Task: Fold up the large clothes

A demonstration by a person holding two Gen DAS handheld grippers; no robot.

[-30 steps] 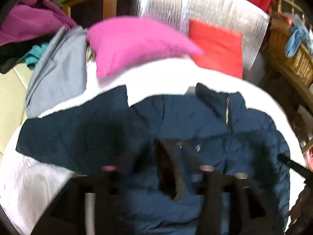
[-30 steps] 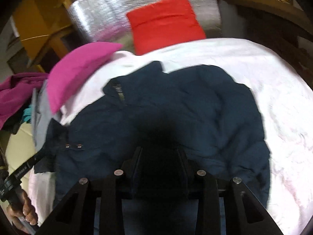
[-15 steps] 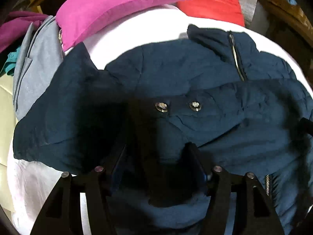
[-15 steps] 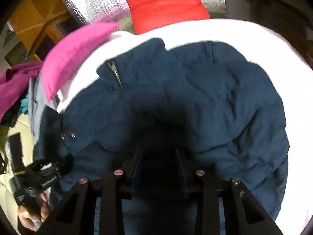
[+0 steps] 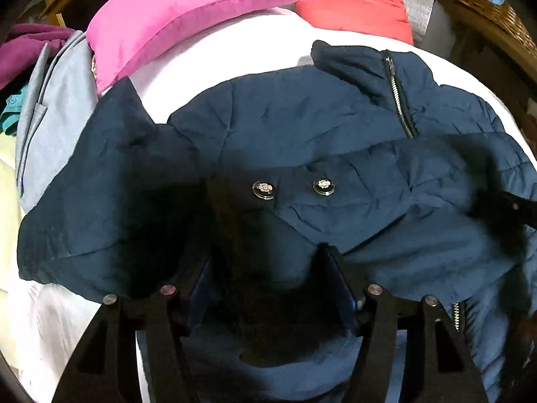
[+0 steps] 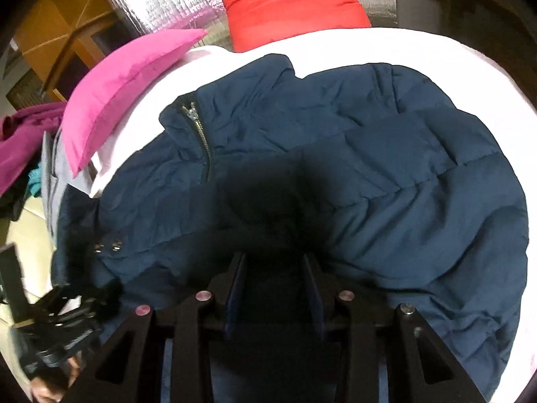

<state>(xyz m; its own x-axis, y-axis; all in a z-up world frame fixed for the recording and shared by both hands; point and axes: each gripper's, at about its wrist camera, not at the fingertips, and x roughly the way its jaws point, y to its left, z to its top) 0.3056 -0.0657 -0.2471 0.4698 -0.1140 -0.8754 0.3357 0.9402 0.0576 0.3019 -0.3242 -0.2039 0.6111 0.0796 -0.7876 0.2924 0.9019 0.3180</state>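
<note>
Both grippers hold folds of the navy jacket on the white sheet: the left gripper and the right gripper, whose jaws are opening.

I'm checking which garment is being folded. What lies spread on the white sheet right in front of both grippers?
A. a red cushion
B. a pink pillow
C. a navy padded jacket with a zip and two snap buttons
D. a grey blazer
C: the navy padded jacket covers the white sheet, its zip and two snap buttons showing.

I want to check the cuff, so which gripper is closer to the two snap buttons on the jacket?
Left. The snap buttons sit just past the left gripper; the right gripper is over the jacket's middle, buttons well off to its side.
</note>
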